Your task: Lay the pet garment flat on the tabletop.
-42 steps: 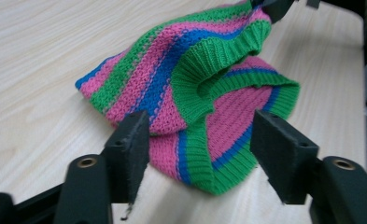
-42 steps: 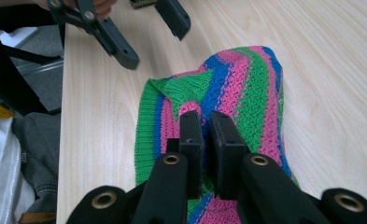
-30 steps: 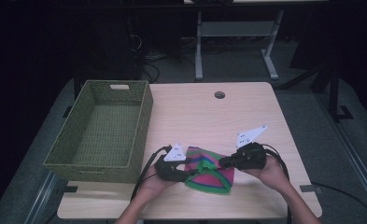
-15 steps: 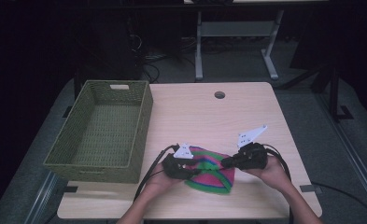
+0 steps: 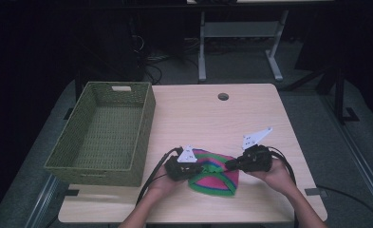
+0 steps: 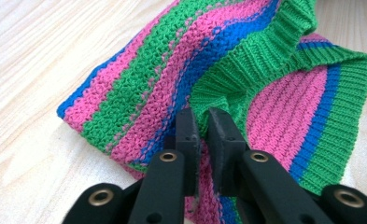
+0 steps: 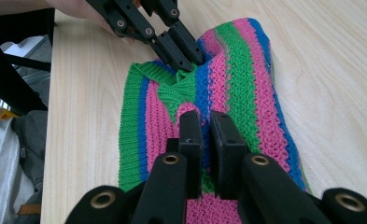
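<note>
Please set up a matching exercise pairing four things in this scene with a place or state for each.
Things:
1. knitted hat
2. woven basket
3. left gripper
4. round hole

Places or states:
A. empty, at the table's left edge
B. jaws pinched on a green ribbed edge
C. lying striped between both grippers
D. in the tabletop near the far edge

Pairs: 1-C, 2-A, 3-B, 4-D

Both grippers, the left gripper [image 5: 199,170] and the right gripper [image 5: 230,165], are showing matte black jaws with brass-ringed pivot holes (lower frame), each wearing a pale grey three-cornered plate and trailing a black cable; forearms are showing bare, sleeveless.
</note>
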